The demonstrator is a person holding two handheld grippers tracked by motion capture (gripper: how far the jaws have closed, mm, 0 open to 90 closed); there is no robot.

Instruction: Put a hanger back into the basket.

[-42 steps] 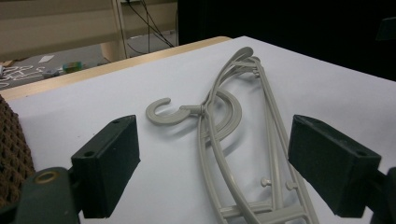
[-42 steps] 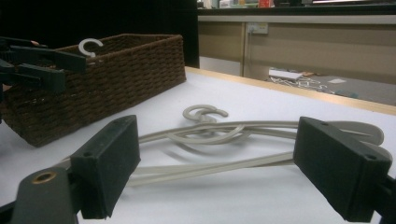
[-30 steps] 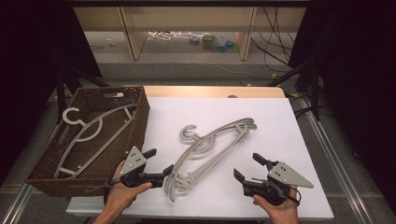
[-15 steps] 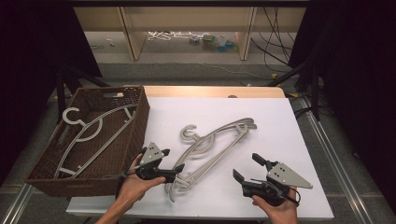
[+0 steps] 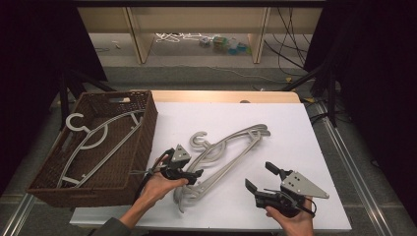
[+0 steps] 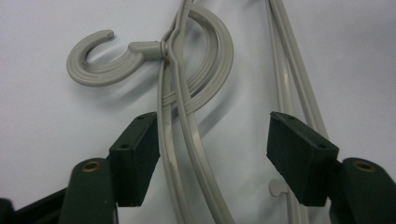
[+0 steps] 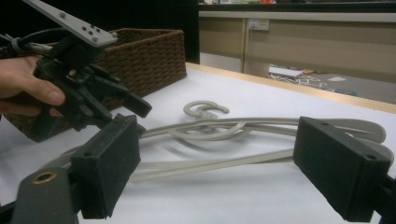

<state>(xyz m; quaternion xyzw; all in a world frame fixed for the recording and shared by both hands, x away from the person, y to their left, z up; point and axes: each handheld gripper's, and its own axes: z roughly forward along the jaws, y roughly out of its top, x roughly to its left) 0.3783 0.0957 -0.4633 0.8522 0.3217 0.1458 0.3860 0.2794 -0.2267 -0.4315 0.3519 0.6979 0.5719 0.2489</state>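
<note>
Hangers (image 5: 231, 152) lie tangled mid-worktop (image 5: 295, 123), long axis running diagonally away from the left tongs (image 5: 189, 173), released astride their arms; right tongs (image 5: 260, 179), also released, wait farther off.

In your left gripper view, the grey hangers (image 6: 187, 116) run off the top and bottom edges, so you cannot count them. In the high view, your left gripper (image 5: 189, 173) covers their lower ends toward 7 o'clock.

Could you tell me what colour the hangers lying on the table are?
Pale grey hangers, clearest in the left gripper view.
</note>
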